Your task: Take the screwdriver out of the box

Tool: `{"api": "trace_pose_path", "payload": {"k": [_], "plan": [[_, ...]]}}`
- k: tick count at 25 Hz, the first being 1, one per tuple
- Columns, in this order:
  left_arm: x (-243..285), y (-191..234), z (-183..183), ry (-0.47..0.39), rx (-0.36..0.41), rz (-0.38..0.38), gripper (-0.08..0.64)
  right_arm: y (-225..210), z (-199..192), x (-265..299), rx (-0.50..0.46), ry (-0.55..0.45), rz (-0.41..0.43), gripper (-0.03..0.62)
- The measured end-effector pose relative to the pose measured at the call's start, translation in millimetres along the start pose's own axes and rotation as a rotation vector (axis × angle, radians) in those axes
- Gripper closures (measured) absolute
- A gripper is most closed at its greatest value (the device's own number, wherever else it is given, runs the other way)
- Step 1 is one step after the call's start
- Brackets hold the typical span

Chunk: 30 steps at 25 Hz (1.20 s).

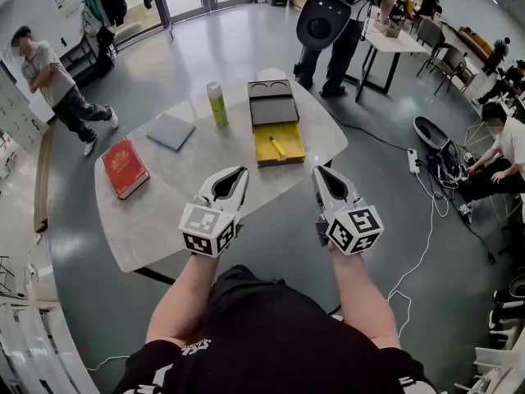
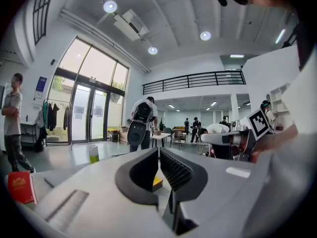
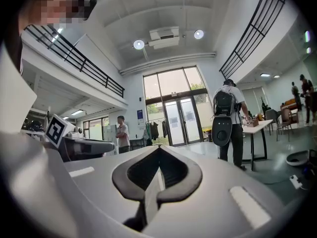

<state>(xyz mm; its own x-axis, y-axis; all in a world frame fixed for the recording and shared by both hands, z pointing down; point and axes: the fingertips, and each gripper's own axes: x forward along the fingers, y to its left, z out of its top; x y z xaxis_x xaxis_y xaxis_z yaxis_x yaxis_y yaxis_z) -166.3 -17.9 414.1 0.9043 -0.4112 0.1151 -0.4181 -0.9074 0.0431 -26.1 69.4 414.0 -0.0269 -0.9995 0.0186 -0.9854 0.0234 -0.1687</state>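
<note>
The left gripper [image 1: 240,173], a white two-jaw tool with black pads and a marker cube at its back, has its jaws parted by only a narrow slit with nothing between them; in the left gripper view [image 2: 158,151] a strip of yellow shows through that slit. The right gripper [image 1: 320,171], of the same make, has its jaw tips pressed together and is empty, as the right gripper view [image 3: 158,148] shows. Both are held level above the near edge of the white rounded table [image 1: 156,220]. On it stands the long olive-brown box [image 1: 273,109], open, with a yellow-lined tray at its near end. The left gripper is off the box's near left corner. The right one is just off its near right corner and does not touch it. The short yellow screwdriver [image 1: 277,147] lies slantwise in that yellow tray, untouched. A green cylindrical can [image 1: 217,104] stands upright just left of the box. A flat grey pad [image 1: 171,130] lies further left, and a red book [image 1: 125,167] lies beyond it, well apart from the box. On the floor behind the box a person carrying a black pack [image 1: 326,19] stands by another table. Far to the box's left a person in a grey shirt [image 1: 49,76] stands, and far to its right another person [image 1: 504,150] sits among cables.
</note>
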Motion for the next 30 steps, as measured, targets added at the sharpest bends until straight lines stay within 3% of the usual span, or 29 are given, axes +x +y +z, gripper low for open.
{"api": "trace_pose_path", "payload": {"k": [10, 30], "plan": [[26.8, -11.8, -18.4, 0.039, -0.019, -0.031, 0.546, -22.4, -10.4, 1.5, 0.016, 0.034, -0.008, 0.578], [141.3, 68.3, -12.8, 0.045, -0.020, -0.050, 0.543, -85.2, -9.3, 133.4, 0.013, 0.112, 0.024, 0.577]]}}
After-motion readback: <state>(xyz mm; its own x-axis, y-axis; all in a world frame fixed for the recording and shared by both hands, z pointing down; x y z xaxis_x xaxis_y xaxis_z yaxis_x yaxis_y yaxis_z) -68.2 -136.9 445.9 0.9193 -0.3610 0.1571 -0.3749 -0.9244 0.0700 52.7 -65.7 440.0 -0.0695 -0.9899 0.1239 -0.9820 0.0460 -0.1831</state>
